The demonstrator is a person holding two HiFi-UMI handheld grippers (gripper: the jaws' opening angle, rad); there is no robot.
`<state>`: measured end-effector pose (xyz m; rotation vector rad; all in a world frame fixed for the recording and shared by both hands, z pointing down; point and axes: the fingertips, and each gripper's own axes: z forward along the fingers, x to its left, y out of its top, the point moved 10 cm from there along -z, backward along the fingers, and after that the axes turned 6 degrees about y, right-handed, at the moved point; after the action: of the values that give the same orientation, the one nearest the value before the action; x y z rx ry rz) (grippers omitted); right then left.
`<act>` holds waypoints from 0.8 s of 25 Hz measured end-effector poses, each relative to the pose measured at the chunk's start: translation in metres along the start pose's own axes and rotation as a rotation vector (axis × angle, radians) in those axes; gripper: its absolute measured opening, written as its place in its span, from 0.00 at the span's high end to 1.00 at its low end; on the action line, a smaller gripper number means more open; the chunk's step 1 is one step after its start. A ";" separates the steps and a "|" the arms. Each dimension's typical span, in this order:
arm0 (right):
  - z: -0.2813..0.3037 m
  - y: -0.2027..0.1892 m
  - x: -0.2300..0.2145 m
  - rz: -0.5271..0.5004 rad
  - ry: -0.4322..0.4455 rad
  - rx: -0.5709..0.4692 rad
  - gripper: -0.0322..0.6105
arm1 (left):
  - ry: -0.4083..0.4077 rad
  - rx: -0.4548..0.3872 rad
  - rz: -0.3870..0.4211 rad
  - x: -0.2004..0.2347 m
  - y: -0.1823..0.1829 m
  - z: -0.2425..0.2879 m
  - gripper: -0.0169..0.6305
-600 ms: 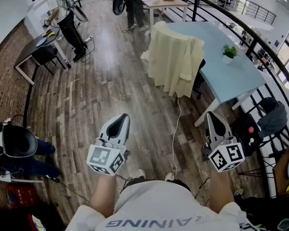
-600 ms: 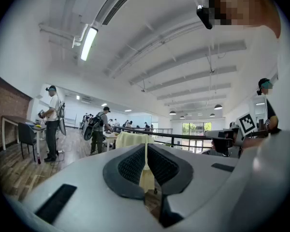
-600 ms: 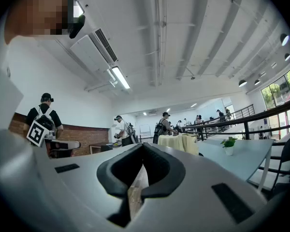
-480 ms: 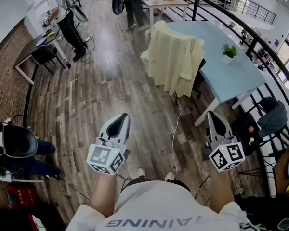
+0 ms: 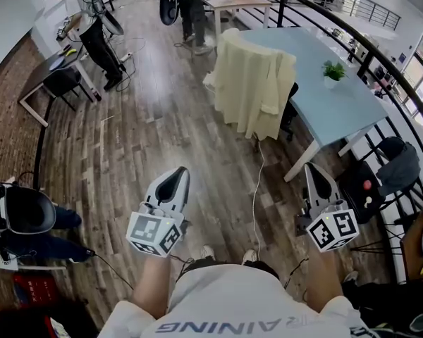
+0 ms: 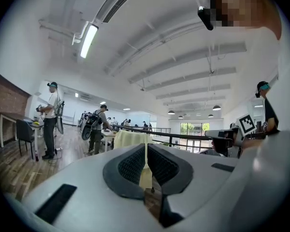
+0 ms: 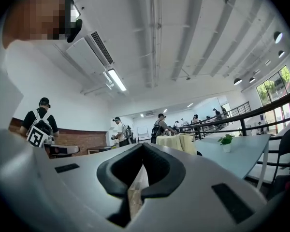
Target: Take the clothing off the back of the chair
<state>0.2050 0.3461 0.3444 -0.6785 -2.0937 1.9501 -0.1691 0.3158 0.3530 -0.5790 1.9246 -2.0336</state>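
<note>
A pale yellow garment (image 5: 255, 83) hangs over the back of a chair (image 5: 290, 111) pushed in at a light blue table (image 5: 331, 108), well ahead of me. It covers most of the chair. My left gripper (image 5: 182, 172) is held level over the wooden floor, shut and empty. My right gripper (image 5: 311, 168) is likewise level, shut and empty, near the table's front leg. Both are far short of the garment. The garment (image 6: 130, 138) shows small straight ahead in the left gripper view, and the same garment (image 7: 178, 142) lies right of centre in the right gripper view.
A small potted plant (image 5: 331, 72) stands on the blue table. A black railing (image 5: 381, 62) runs along the right. A cable (image 5: 256, 189) trails across the floor towards me. Several people stand at tables in the back; a dark chair (image 5: 398, 167) is at right.
The view has shifted slightly toward the chair; garment and table sit a little higher in the head view. Both grippers keep their pose.
</note>
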 end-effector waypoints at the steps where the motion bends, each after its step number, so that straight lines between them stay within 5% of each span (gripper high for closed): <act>1: 0.000 0.000 0.001 0.006 -0.003 -0.009 0.91 | 0.001 -0.001 -0.005 0.002 -0.001 -0.001 0.91; 20: 0.087 -0.031 0.072 0.004 -0.022 0.010 0.91 | -0.001 0.023 -0.035 0.124 -0.013 -0.009 0.91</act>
<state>0.0975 0.3009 0.3538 -0.6631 -2.0956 1.9777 -0.2816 0.2668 0.3772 -0.6130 1.9011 -2.0731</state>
